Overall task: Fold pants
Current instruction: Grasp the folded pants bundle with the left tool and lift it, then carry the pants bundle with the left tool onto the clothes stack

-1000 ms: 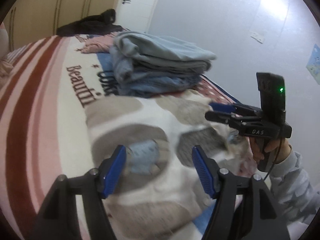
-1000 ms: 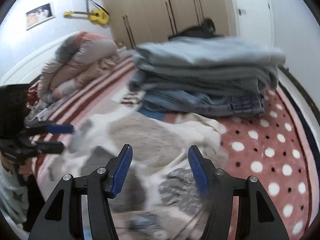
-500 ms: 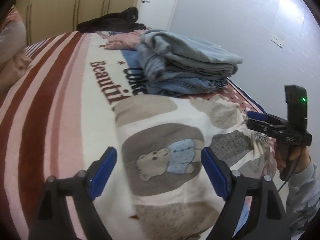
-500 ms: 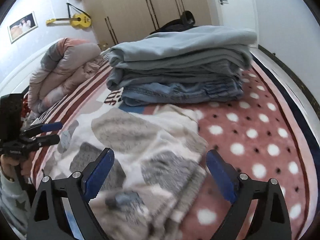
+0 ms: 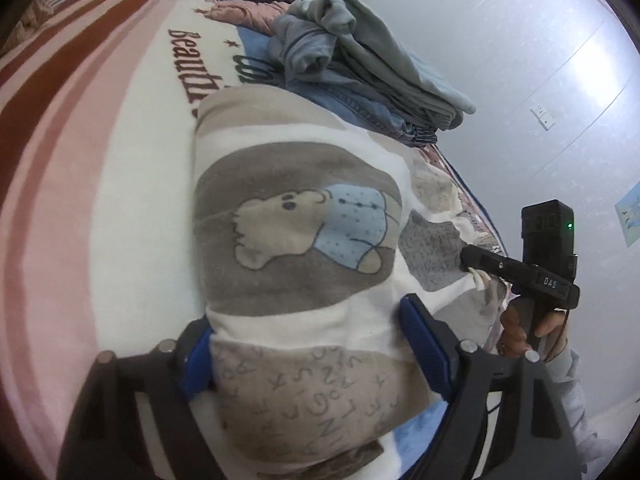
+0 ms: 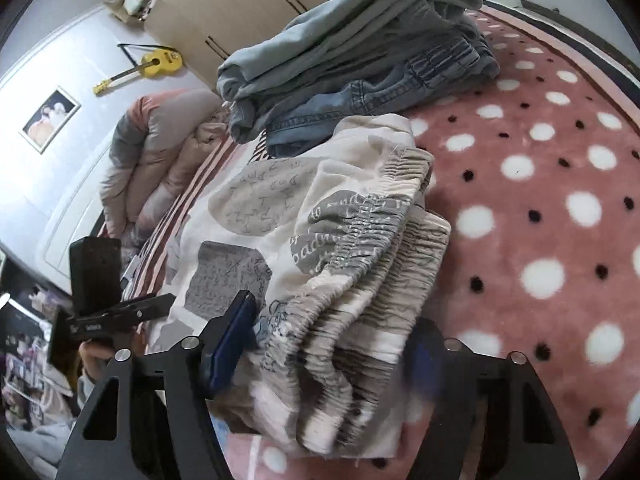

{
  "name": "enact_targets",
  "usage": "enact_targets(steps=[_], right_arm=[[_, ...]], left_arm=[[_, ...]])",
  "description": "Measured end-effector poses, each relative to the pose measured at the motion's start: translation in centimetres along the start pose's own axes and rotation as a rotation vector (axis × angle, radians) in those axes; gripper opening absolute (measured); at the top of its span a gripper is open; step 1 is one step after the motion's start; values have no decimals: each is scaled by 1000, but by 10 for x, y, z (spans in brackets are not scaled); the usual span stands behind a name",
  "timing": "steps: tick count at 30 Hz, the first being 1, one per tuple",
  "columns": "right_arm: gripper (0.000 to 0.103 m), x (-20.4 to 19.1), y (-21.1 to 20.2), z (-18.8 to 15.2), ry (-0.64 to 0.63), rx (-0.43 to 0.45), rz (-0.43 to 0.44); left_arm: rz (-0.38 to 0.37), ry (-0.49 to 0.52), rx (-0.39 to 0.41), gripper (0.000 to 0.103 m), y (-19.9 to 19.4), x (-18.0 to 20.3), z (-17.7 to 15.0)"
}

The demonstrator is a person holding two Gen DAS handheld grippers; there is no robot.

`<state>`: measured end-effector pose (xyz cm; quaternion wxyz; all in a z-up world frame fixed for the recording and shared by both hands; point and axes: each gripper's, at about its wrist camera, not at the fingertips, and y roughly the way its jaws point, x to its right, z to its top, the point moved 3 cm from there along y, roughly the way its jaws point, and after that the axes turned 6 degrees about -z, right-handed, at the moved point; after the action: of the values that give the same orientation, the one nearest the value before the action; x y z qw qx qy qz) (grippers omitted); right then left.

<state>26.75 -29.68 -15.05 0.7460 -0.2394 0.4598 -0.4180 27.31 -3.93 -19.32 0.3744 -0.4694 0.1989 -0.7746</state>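
The folded cream pants with grey patches and a bear print (image 5: 296,236) lie on the bed. My left gripper (image 5: 316,344) is open, its blue pads straddling the near folded edge. My right gripper (image 6: 332,352) is open around the gathered waistband end of the pants (image 6: 360,248); its right pad is blurred. The right gripper also shows in the left wrist view (image 5: 520,276), side-on at the far right edge of the pants. The left gripper shows in the right wrist view (image 6: 120,312), low on the left.
A stack of folded jeans and grey-blue garments (image 5: 360,80) sits just behind the pants, also in the right wrist view (image 6: 360,52). The blanket is striped (image 5: 60,160) on one side and pink with dots (image 6: 540,200) on the other. A rolled quilt (image 6: 160,152) lies far left.
Both grippers have dropped down and moved in onto the pants, so the fabric now lies between the jaws of each. Both stay open.
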Motion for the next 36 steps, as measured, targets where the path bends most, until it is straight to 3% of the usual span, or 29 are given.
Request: enact_targets(steps=[1,5,11,18,23,29,36], right_arm=[[56,-2,1,-1,-10,3,-8],[31,-11,-1,-3,-2,30,6],[22,-44,-22,0,-92,129,6],[20,-85,-63,21,-170,231,33],[20,-104,-92,56,-198,307,33],[20,-107,-117,114,-193,339,8],[20,-84,-131,187,-142,388,-52]], left_arm=[[9,4,2,73,0,1,0],[13,12,19,48,-7,5,-1],[37,94,70,27,-30,26,4],[60,221,160,25,-70,72,23],[72,278,230,25,-99,101,56],[94,344,269,25,-117,141,112],[134,397,256,25,-96,169,197]])
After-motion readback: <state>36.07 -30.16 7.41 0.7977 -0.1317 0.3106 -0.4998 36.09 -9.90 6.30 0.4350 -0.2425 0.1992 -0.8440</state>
